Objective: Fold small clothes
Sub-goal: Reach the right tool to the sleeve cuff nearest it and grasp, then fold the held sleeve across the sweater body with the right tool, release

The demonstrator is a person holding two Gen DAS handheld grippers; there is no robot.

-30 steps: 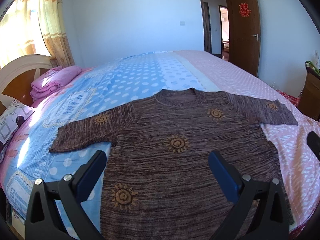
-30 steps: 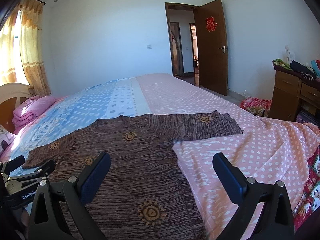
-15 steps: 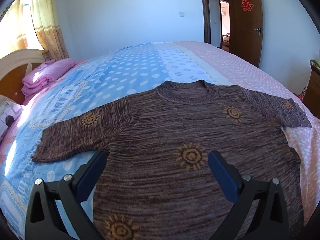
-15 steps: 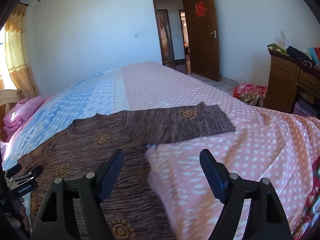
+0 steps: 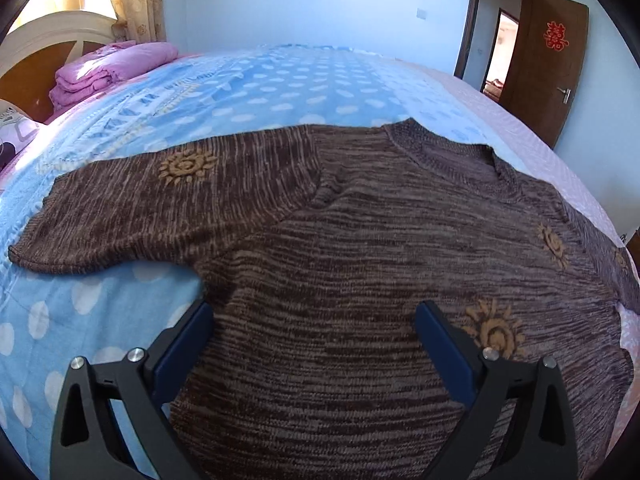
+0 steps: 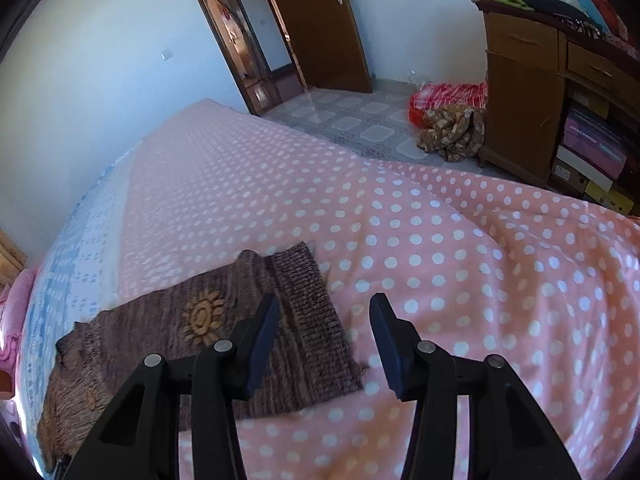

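A brown knitted sweater (image 5: 360, 240) with orange sun motifs lies flat, front up, on the bed, both sleeves spread out. My left gripper (image 5: 314, 328) is open and empty, low over the sweater's left side just below the armpit. Its left sleeve (image 5: 152, 200) stretches out to the left. In the right wrist view my right gripper (image 6: 324, 320) is open and empty, straddling the ribbed cuff edge of the right sleeve (image 6: 248, 320), one finger over the cuff and one over the pink cover.
The bed cover is blue with white dots (image 5: 280, 88) on the left and pink with white dots (image 6: 440, 220) on the right. Folded pink bedding (image 5: 108, 68) and the headboard are far left. A wooden cabinet (image 6: 540, 92) and cloth pile (image 6: 448, 120) stand on the floor to the right.
Both grippers have dropped lower and closer to the sweater. The left moved towards the left armpit; the right swung right onto the sleeve cuff and its jaws narrowed somewhat.
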